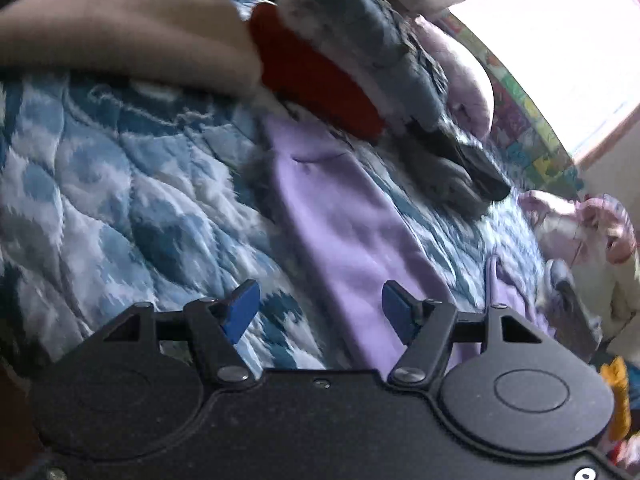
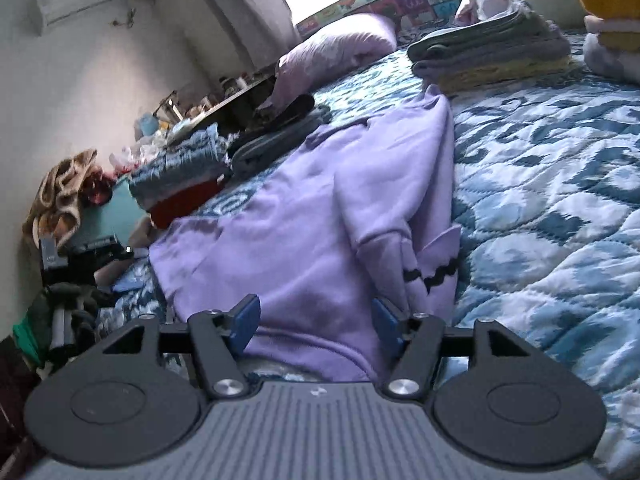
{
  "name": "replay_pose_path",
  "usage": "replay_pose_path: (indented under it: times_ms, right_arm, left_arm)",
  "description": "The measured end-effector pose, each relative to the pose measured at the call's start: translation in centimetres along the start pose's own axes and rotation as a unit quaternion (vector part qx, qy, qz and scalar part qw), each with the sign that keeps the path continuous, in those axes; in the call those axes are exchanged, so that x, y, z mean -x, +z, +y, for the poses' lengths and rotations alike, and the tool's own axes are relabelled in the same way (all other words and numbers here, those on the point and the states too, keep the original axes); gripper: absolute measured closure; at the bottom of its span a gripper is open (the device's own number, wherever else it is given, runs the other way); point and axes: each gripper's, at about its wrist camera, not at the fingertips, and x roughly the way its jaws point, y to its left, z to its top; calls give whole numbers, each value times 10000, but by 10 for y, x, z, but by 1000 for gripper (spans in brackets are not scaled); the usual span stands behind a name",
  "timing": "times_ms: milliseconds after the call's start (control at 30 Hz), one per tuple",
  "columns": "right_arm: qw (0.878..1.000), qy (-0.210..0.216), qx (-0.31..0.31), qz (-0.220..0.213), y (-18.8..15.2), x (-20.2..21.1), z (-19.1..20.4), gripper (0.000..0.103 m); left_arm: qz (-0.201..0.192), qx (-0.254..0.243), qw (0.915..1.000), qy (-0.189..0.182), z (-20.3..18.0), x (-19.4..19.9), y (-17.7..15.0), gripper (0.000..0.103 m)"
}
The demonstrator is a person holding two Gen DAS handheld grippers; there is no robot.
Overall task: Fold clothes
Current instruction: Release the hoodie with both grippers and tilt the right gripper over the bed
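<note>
A lavender sweatshirt lies spread on the blue-and-white quilt, its sleeves folded inward; their cuffs carry a black zigzag trim. My right gripper sits low over its near hem, open, with the cloth lying loose between the blue pads. In the left wrist view the same sweatshirt runs as a long strip across the quilt. My left gripper hovers open above its near end, one pad over quilt, the other over lavender cloth, holding nothing.
A heap of beige, red and grey fluffy clothes lies beyond the left gripper. A folded stack, a lilac pillow and plush toys sit at the bed's far end. Clutter lines the left bedside.
</note>
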Motion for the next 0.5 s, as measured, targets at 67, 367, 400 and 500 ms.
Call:
replay_pose_path:
  times_ms: [67,367,400,500]
  right_arm:
    - [9999,71,76,69,-3,-1,2,41]
    - [9992,289,70,262,-4,-15,0,40]
    - [9992,309,37,245,-4,-16,0,40]
    - [9990,407,-81,178,-2,-14,-3,40]
  left_arm:
    - [-112,216,9996,-122,7,-5,10,36]
    - [31,56,10000,49,6,-51,54,102]
    - [3,-21,10000,1,1,-48,54,102]
    - [-155,-251,9990,-341,-20,-28,47,102]
